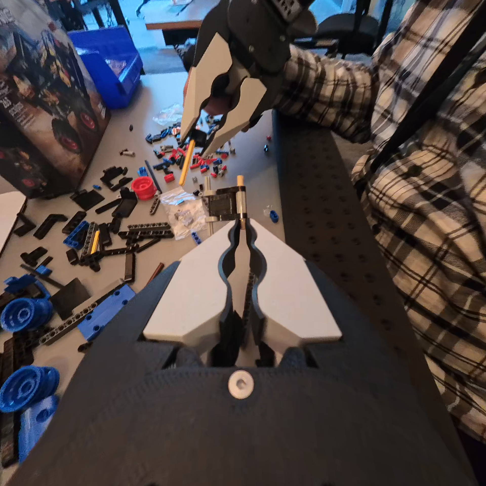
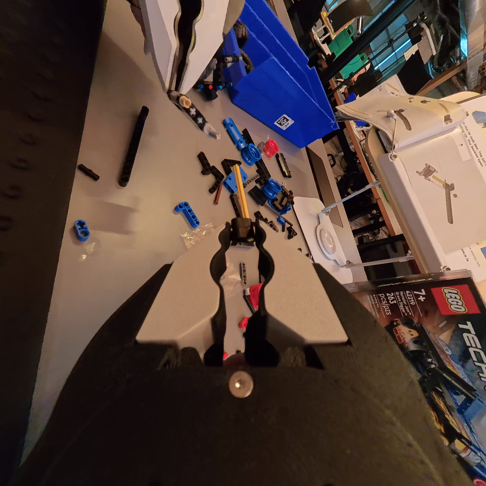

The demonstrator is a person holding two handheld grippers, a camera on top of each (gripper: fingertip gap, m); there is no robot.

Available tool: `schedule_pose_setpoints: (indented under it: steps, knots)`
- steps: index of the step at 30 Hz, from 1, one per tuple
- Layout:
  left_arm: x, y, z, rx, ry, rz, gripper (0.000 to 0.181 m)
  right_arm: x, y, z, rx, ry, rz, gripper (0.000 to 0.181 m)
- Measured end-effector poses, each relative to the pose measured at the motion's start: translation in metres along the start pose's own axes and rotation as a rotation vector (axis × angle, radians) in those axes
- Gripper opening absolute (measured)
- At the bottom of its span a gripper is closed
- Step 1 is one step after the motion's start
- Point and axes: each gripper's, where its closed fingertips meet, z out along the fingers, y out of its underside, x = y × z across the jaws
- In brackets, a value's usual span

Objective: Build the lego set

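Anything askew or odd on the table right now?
Nothing damaged. Loose lego parts lie scattered over the table, normal mid-build. The right hand-held gripper holds a black connector with a yellow axle; the left hand-held gripper pinches the black-and-grey subassembly.

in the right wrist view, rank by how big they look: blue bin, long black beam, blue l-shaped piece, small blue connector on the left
1. blue bin
2. long black beam
3. blue L-shaped piece
4. small blue connector

The bin lies farther from the camera yet looks largest, so that ranking is safe; the last two look close in size.
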Motion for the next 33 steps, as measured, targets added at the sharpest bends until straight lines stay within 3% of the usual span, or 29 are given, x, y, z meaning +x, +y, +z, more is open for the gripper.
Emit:
schedule_pose_setpoints:
  steps: [7,18,33]
  knots:
    - [0.004,-0.018,-0.005,0.126,0.084,-0.031,0.002,-0.002,-0.006,0.0,0.019,0.003,-0.015,0.017]
    - [-0.001,-0.041,-0.005,0.341,0.209,-0.273,0.002,-0.002,-0.021,-0.001,0.093,0.003,0.031,0.017]
    - [-0.01,-0.045,0.0,0.402,0.234,-0.366,0.002,-0.007,-0.039,-0.002,0.187,-0.024,0.09,0.017]
